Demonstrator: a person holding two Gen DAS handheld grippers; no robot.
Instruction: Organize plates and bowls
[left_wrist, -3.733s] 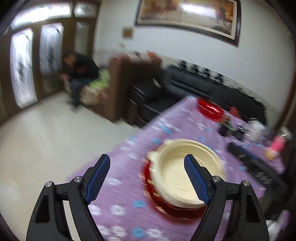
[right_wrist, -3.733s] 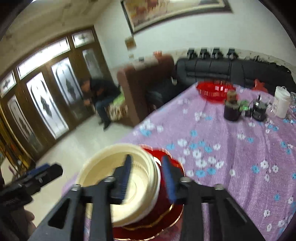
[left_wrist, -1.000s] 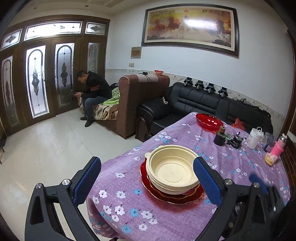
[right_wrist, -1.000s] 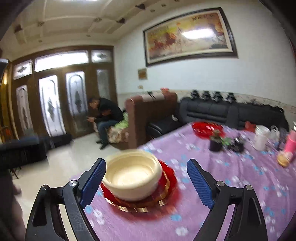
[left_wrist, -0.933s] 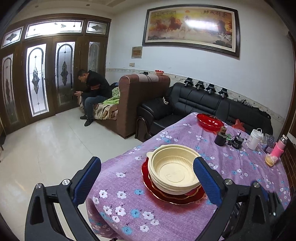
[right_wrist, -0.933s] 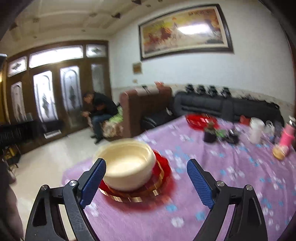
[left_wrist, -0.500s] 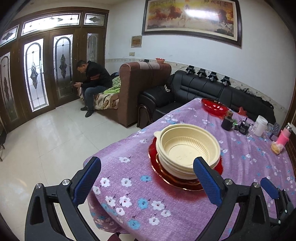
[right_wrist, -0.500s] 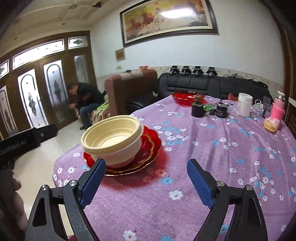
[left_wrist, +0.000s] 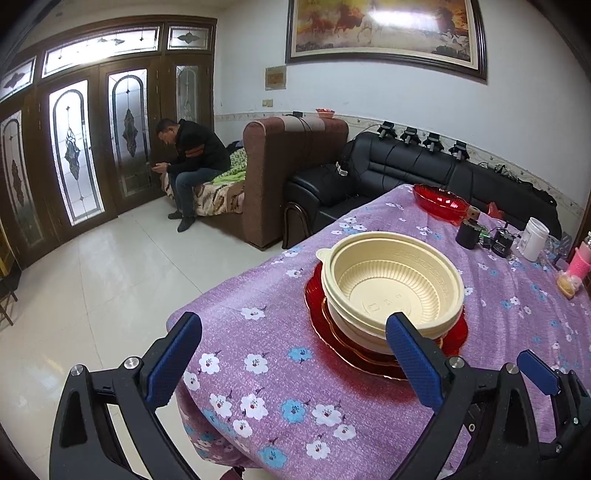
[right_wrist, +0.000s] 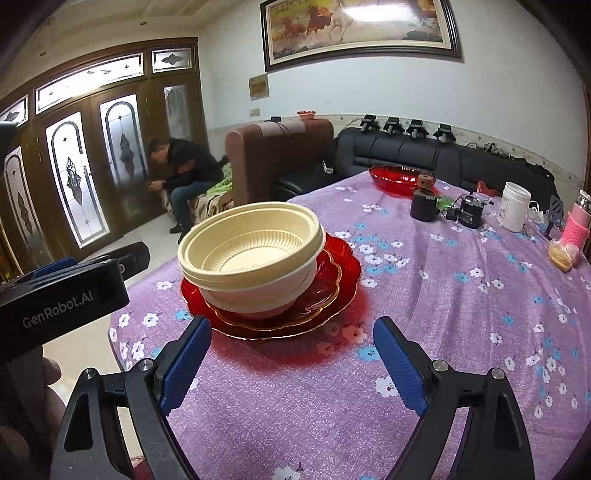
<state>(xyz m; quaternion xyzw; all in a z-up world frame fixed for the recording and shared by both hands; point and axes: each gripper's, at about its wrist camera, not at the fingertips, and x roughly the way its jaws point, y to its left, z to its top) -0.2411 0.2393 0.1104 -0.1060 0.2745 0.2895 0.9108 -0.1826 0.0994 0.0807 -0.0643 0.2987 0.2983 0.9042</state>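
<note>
— Where purple cloth (right_wrist: 424, 314) covers table: red plates (right_wrist: 334, 275) stacked near edge, cream bowls (right_wrist: 255, 254) nested on top.
— Left gripper (left_wrist: 295, 363), right gripper (right_wrist: 291, 362)?
— Both spread wide, empty, just short of plates.

Table (right_wrist: 461, 332) under purple floral cloth; red plates (right_wrist: 332, 280) near front edge; beyond plates: red dish (right_wrist: 395, 179), black jar (right_wrist: 424, 208), white tub (right_wrist: 514, 206), pink bottle (right_wrist: 576, 225).

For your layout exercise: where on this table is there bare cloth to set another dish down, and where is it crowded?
Bare cloth lies right of the red plates, between them and the pink bottle, and in front of the plates toward the near edge. The far end is crowded: red bowl, black cup, white jar.
</note>
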